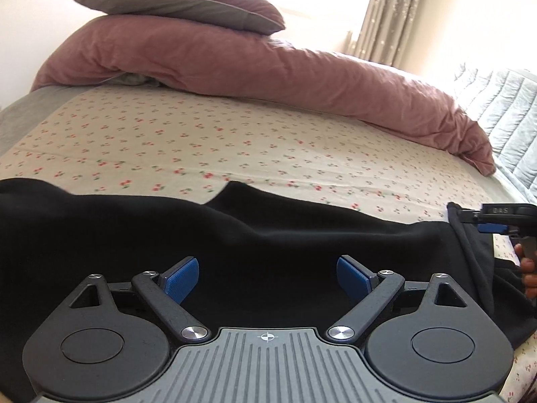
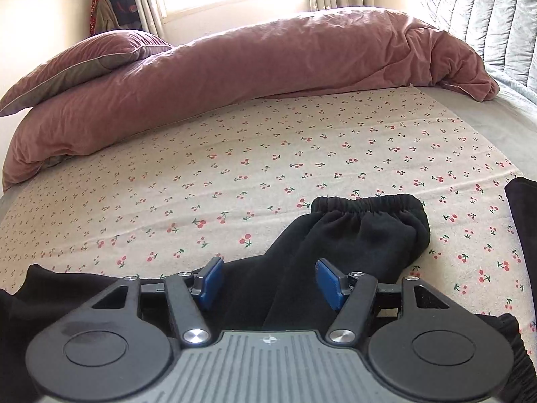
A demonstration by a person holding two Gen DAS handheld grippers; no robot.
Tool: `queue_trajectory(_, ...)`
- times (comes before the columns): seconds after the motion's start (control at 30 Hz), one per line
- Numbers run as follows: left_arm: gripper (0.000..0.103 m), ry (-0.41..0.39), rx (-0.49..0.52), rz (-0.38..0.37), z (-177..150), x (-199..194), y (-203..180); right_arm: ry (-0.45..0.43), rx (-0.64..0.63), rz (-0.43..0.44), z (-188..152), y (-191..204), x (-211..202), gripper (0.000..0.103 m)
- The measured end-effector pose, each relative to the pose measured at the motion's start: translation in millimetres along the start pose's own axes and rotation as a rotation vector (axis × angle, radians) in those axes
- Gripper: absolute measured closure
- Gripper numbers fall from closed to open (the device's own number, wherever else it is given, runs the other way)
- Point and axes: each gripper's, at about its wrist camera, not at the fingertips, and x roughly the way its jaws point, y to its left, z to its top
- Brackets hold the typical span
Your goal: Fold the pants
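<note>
Lying soft and floppy on the bed point(image 2: 268, 154), the black pants point(image 2: 352, 235) look easiest to grab at the stretchy cuff point(image 2: 365, 200), with both grippers' fingers point(image 2: 209, 280) wide open and holding nothing.

Left gripper point(image 1: 267, 277) spread wide over black pants point(image 1: 167, 228), cherry-print sheet point(image 1: 235, 141), pink duvet point(image 1: 268, 70)

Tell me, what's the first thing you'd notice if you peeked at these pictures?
Probably the black pants spread across the near part of the cherry-print bed sheet, one elastic cuff lying just ahead of the right tool. The left tool sits open over the dark cloth. Behind them, a big pink duvet is bunched along the far side of the bed with a pillow on top.
</note>
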Motion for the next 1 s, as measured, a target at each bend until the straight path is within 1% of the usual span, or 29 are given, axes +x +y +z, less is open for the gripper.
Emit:
queue_trajectory(0.1,0.01,0.019,0.039,-0.047,-7.8,18.1,-24.4,0.035,-0.014,-0.022,-4.1,1.8,20.7,0.04)
queue_trajectory(0.17,0.01,0.027,0.066,-0.085,-12.7,27.1,-39.8,0.041,-0.037,-0.058,-6.9,1.8,30.9,0.051)
queue_trajectory(0.2,0.01,0.029,0.082,-0.107,-14.7,31.2,-47.9,0.039,-0.047,-0.077,-8.1,0.3,34.0,0.069)
queue_trajectory(0.23,0.01,0.027,0.096,-0.125,-16.6,33.9,-54.2,0.037,-0.055,-0.094,-8.5,-2.2,34.9,0.083)
queue_trajectory(0.27,0.01,0.025,0.112,-0.143,-19.1,35.6,-60.4,0.035,-0.058,-0.092,-8.3,-5.8,33.5,0.089)
queue_trajectory(0.3,0.01,0.024,0.129,-0.163,-22.1,35.8,-67.2,0.033,-0.043,-0.072,-7.2,-12.1,29.4,0.1)
queue_trajectory(0.37,0.01,0.025,0.161,-0.204,-25.5,35.9,-77.8,0.028,-0.002,-0.049,-5.6,-24.3,18.2,0.1)
queue_trajectory(0.57,0.01,-0.012,0.257,-0.316,-35.5,31.1,-100.8,-0.029,0.088,-0.032,-11.1,-65.9,-36.3,0.101)
queue_trajectory(0.67,0.01,-0.005,0.309,-0.382,-44.4,26.8,-105.7,-0.044,0.136,-0.031,-23.5,-88.5,-63.0,0.101)
queue_trajectory(0.73,0.011,0.0,0.363,-0.426,-53.0,23.9,-110.8,-0.038,0.172,-0.026,-34.5,-102.8,-76.5,0.101)
queue_trajectory(0.8,0.012,-0.001,0.41,-0.453,-61.0,20.0,-114.1,-0.027,0.205,-0.023,-46.7,-115.6,-86.2,0.1)
queue_trajectory(0.87,0.012,0.007,0.456,-0.472,-68.2,17.9,-118.2,-0.012,0.233,-0.026,-57.3,-126.7,-92.1,0.096)
queue_trajectory(0.93,0.012,0.016,0.496,-0.484,-74.3,16.6,-123.1,-0.002,0.265,-0.04,-67.3,-139.0,-95.5,0.08)
queue_trajectory(0.97,0.013,0.018,0.508,-0.485,-76.4,15.5,-124.8,-0.007,0.28,-0.039,-71.0,-144.8,-96.8,0.076)
queue_trajectory(1.0,0.013,0.02,0.52,-0.488,-77.9,15.0,-126.7,-0.021,0.307,-0.024,-73.8,-151.8,-98.5,0.066)
